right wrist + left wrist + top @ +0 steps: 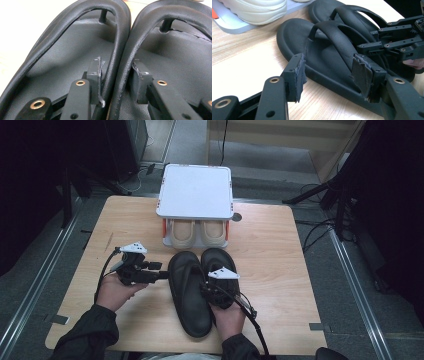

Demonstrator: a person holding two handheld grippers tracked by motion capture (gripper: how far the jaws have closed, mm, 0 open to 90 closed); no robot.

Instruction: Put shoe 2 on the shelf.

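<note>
Work in hand: gathering a pair of black thong sandals by their straps, near the centre of the surface (pixel 270 250).
Sandals, place: the left sandal (pixel 189 292) and right sandal (pixel 218 270) lie side by side and touching, at 6 o'clock from the white shoe rack (pixel 195 190), which holds a pair of beige shoes (pixel 199 233).
Right gripper: the right gripper (pixel 116 75) has a jaw on either side of the two inner straps (pixel 122 47), which are pressed together; the jaws are half closed, the pads at the straps or barely touching, not a firm pinch as far as I can tell.
Left gripper: the left gripper (pixel 329 75) stands wide open with nothing held, at 9 o'clock of the left sandal, its jaws astride that sandal's near edge.
Risk, slip: the straps are smooth and rounded; a shallow pinch could let one slide out, so a single sandal lifts and the other drops.
Risk, swing: hung by straps alone, the soles may tilt and knock the rack.
Risk, collision: both grippers work close together and could clash.
Writing: no brand, label or text readable anywhere.
</note>
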